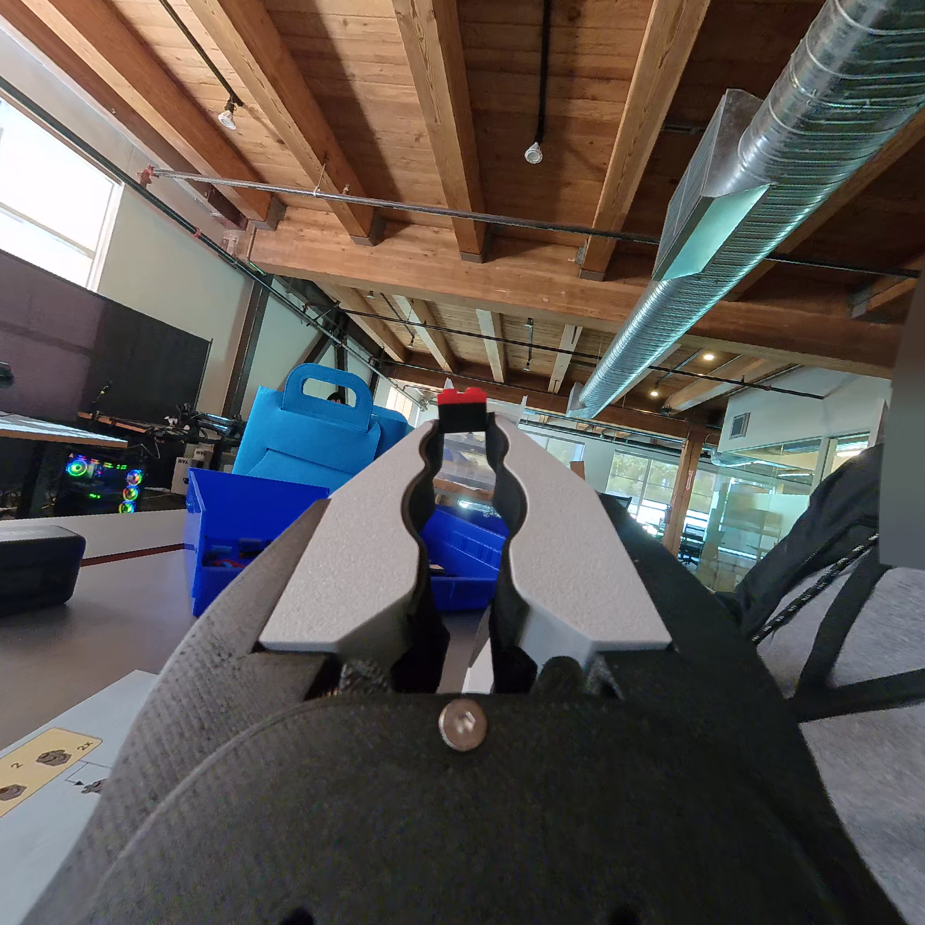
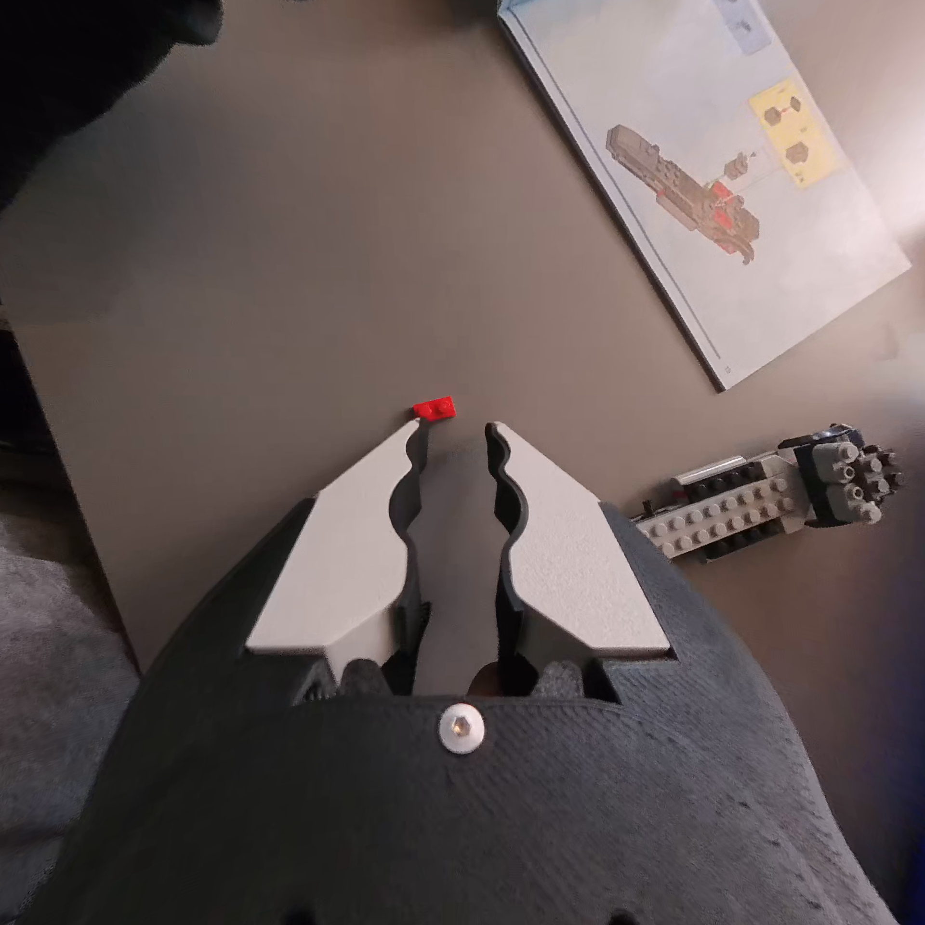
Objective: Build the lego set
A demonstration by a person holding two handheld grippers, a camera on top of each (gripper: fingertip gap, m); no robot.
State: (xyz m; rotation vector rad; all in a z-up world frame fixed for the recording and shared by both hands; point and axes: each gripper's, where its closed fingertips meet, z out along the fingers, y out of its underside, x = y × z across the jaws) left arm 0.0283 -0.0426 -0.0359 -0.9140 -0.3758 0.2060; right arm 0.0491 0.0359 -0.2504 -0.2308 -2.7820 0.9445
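the small black-and-red brick stack sits pinched at the very tips of the left gripper, tilted up toward the ceiling; with so shallow a bite it could twist or pop free. on the table, a red plate lies at 11 o'clock off the right gripper, whose jaws stand narrowly apart and empty. a finger may nudge it away. the grey model lies at 3 o'clock, the booklet at 1.
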